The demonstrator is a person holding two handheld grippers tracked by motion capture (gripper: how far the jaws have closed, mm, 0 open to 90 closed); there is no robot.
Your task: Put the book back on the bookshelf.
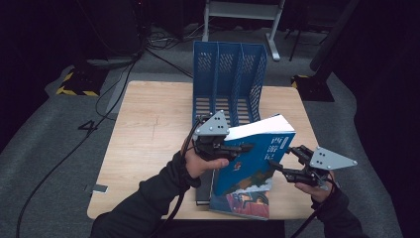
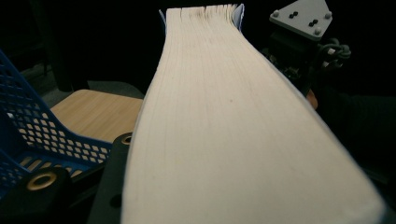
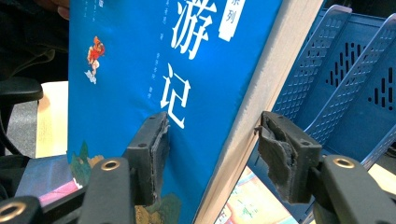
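Two books matter here: the blue paperback I hold tilted up in front of the blue file rack, and a second book lying flat under it on the wooden surface. My left hand-held gripper grips the paperback by its upper left edge; its pale, finely lined page block hides nearly everything beyond, with the rack's perforated plastic wall beside it. My right hand-held gripper straddles the paperback's lower right corner, one worn pad at the glossy cover, the other pad standing clear of the pages, so it is open. The rack's three slots stand just behind the paperback.
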